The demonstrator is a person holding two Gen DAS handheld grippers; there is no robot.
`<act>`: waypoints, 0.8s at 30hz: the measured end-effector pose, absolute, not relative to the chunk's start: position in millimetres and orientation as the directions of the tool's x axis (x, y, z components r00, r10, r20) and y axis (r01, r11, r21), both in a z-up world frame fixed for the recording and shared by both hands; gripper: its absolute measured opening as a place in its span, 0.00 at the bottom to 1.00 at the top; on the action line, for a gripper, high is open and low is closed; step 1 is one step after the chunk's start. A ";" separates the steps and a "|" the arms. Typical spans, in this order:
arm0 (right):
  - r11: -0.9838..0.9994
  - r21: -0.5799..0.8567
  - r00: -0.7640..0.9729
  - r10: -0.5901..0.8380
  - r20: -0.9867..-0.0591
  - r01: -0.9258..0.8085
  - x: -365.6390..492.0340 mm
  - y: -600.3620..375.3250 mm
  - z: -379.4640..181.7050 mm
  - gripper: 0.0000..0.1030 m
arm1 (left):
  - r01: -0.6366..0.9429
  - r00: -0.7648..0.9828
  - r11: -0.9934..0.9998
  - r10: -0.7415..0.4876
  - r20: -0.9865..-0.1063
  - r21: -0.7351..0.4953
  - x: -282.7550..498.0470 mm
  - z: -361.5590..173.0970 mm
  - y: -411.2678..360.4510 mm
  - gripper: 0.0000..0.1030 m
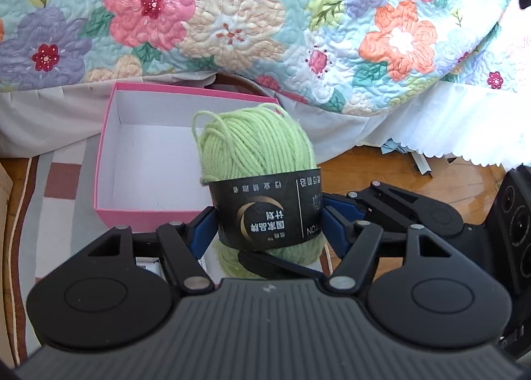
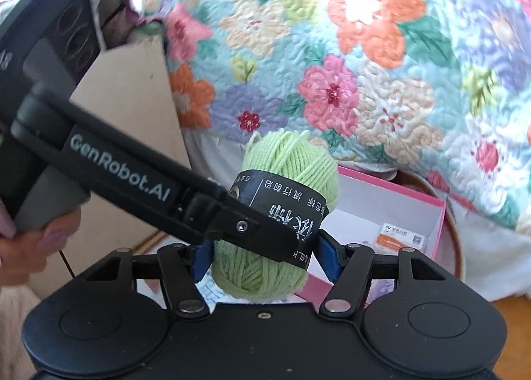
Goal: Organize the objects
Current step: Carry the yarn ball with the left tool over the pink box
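A ball of light green yarn with a black paper label is held up off the floor by both grippers at once. My left gripper is shut on it, blue pads pressing the label from both sides. My right gripper is also shut on the same yarn ball, its pads against the lower half. One black finger of the left gripper crosses in front of the ball in the right wrist view. An open pink box with a white inside lies on the floor just behind the ball.
A floral quilt hangs over the bed edge behind the box. An orange and white card lies inside the pink box. A cardboard sheet leans at the left. Striped rug and wooden floor lie below. A hand grips the left handle.
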State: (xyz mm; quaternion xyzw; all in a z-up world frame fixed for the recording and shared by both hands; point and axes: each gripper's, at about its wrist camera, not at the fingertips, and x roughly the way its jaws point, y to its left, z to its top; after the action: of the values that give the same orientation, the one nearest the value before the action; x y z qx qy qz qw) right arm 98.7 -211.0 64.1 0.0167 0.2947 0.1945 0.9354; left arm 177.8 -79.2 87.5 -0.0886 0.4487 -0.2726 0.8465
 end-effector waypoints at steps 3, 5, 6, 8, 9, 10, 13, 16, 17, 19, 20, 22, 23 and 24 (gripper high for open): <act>0.923 0.172 0.747 0.380 -0.546 -0.344 104.2 -214.7 61.1 0.67 | 0.364 0.444 0.838 -0.539 -0.716 -0.406 184.2 85.2 -80.5 0.66; 0.928 0.160 0.745 0.367 -0.557 -0.338 105.2 -212.9 64.4 0.67 | 0.370 0.445 0.838 -0.539 -0.715 -0.401 184.5 87.0 -82.3 0.66; 0.929 0.149 0.749 0.363 -0.555 -0.340 104.2 -211.9 66.8 0.67 | 0.377 0.449 0.837 -0.539 -0.712 -0.396 183.8 88.8 -83.2 0.66; 0.929 0.143 0.754 0.361 -0.549 -0.341 103.9 -213.5 69.0 0.67 | 0.390 0.455 0.836 -0.539 -0.709 -0.385 183.9 91.6 -84.9 0.66; 0.929 0.150 0.753 0.364 -0.549 -0.339 105.8 -215.4 69.2 0.67 | 0.393 0.455 0.837 -0.537 -0.710 -0.382 185.7 92.1 -85.8 0.66; 0.928 0.159 0.749 0.367 -0.551 -0.337 108.9 -217.2 69.3 0.66 | 0.392 0.454 0.837 -0.537 -0.711 -0.382 188.5 91.7 -86.3 0.66; 0.927 0.169 0.742 0.370 -0.559 -0.335 119.5 -220.1 68.7 0.66 | 0.382 0.452 0.839 -0.535 -0.713 -0.387 199.8 90.4 -87.9 0.66; 0.928 0.171 0.738 0.366 -0.567 -0.330 134.3 -222.6 65.3 0.66 | 0.372 0.447 0.844 -0.528 -0.722 -0.386 214.6 87.3 -90.8 0.66; 0.928 0.187 0.732 0.370 -0.572 -0.323 141.2 -224.9 63.5 0.66 | 0.369 0.444 0.847 -0.522 -0.728 -0.382 221.3 85.8 -92.4 0.66; 0.917 0.234 0.714 0.399 -0.575 -0.323 155.6 -230.2 59.1 0.66 | 0.355 0.440 0.860 -0.501 -0.745 -0.367 231.6 84.4 -93.3 0.65; 0.905 0.268 0.703 0.425 -0.570 -0.330 161.9 -232.6 55.7 0.66 | 0.349 0.449 0.870 -0.482 -0.752 -0.349 234.2 85.0 -93.7 0.64; 0.887 0.341 0.701 0.456 -0.548 -0.311 173.5 -237.6 50.4 0.66 | 0.356 0.479 0.879 -0.463 -0.745 -0.318 236.3 84.7 -94.0 0.64; 0.882 0.364 0.699 0.463 -0.545 -0.301 178.0 -238.5 49.2 0.66 | 0.353 0.488 0.883 -0.457 -0.744 -0.311 238.5 82.9 -93.5 0.65; 0.878 0.379 0.701 0.466 -0.540 -0.291 181.5 -239.3 48.1 0.66 | 0.347 0.490 0.883 -0.457 -0.743 -0.315 241.4 80.9 -92.2 0.65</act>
State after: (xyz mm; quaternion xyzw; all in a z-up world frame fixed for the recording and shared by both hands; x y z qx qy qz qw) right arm 181.5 -239.3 48.1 0.1337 0.3265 0.2074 0.9124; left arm 241.4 -92.2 80.9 -0.0616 0.4480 -0.2334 0.8608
